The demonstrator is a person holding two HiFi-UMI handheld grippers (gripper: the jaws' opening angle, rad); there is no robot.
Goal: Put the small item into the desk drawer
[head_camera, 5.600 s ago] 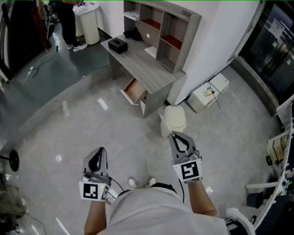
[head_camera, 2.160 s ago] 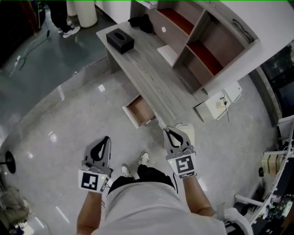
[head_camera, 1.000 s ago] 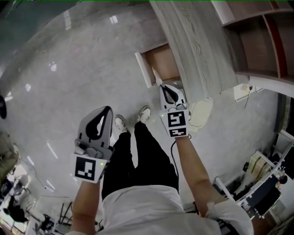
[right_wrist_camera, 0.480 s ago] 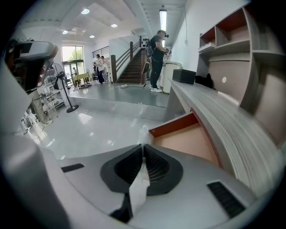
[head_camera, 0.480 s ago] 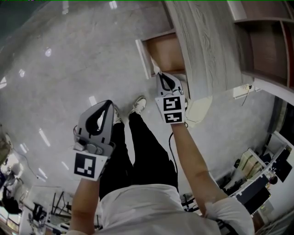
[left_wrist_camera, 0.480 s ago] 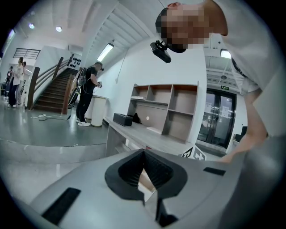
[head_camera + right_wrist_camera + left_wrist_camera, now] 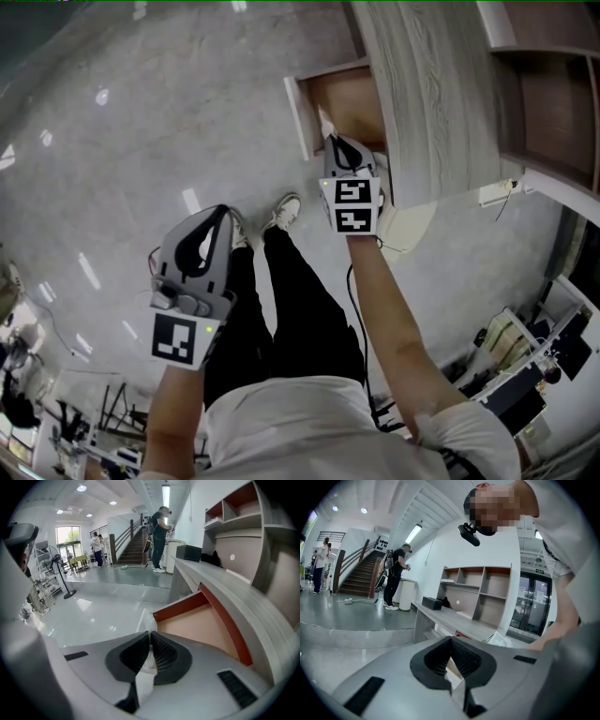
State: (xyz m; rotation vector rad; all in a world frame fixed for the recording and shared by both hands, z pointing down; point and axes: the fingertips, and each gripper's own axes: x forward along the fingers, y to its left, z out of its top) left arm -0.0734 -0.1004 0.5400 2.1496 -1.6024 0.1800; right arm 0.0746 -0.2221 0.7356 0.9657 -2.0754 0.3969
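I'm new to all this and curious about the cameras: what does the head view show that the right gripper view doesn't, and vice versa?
Only the head view: the left gripper, the person's black trousers and a white shoe. Only the right gripper view: a dark staircase and a black box on the desk. Both: the open reddish-brown wooden drawer, the grey wooden desk top, and the right gripper, its fingers shut on a thin white item.
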